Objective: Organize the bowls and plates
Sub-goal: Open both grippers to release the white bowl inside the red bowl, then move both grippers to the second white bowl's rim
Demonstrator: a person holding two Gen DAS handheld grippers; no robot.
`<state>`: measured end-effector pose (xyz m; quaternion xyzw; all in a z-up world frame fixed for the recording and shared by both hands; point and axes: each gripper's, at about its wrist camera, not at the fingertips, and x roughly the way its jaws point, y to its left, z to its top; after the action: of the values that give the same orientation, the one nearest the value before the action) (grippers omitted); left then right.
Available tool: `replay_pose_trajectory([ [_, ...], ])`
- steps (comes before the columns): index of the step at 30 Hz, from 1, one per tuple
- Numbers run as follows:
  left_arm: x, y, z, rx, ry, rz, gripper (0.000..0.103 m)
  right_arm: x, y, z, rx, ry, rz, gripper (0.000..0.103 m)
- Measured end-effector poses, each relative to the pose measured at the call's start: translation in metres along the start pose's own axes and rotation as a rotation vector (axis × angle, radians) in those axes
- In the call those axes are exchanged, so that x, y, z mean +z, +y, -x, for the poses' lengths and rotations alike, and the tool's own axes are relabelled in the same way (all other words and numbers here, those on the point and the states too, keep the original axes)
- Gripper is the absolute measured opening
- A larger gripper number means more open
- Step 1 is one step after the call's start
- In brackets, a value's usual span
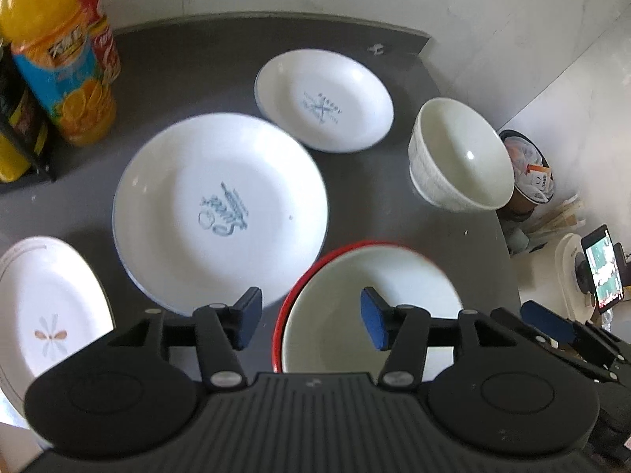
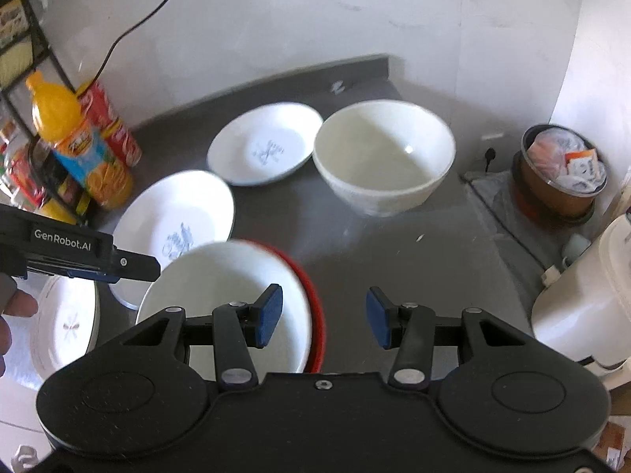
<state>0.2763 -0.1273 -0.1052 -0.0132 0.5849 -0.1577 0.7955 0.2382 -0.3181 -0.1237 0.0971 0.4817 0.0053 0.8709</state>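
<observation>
On the dark grey counter [image 1: 189,75] lie a large white plate [image 1: 221,213] with blue script, a smaller white plate [image 1: 323,98] behind it, and a flower-patterned plate [image 1: 51,315] at the near left. A white bowl [image 1: 461,157] stands at the right, and a white bowl with a red rim [image 1: 366,299] sits nearest. My left gripper [image 1: 311,319] hovers open above the red-rimmed bowl's left rim. My right gripper [image 2: 323,321] is open above that bowl's [image 2: 228,295] right rim, with the white bowl [image 2: 384,155] beyond it.
An orange juice bottle [image 1: 59,59] and a red can [image 1: 102,39] stand at the back left beside a black rack [image 2: 23,59]. Off the counter's right edge are a round bin [image 2: 560,173] and a white appliance [image 2: 583,307]. A phone [image 1: 601,272] glows at right.
</observation>
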Motion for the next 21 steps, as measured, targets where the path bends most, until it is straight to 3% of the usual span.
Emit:
replay_pose_trajectory([
  [5,0.011,-0.014,-0.001,-0.003,-0.016,-0.014,0.055,0.009,-0.015,0.0,0.0,-0.023,-0.034,0.051],
  [10,0.023,-0.028,-0.006,0.001,-0.034,-0.02,0.056,0.016,-0.028,0.0,0.005,-0.058,-0.046,0.062],
  [21,0.051,-0.062,-0.022,0.0,-0.083,-0.034,0.056,0.043,-0.062,-0.012,0.035,-0.12,-0.098,0.062],
])
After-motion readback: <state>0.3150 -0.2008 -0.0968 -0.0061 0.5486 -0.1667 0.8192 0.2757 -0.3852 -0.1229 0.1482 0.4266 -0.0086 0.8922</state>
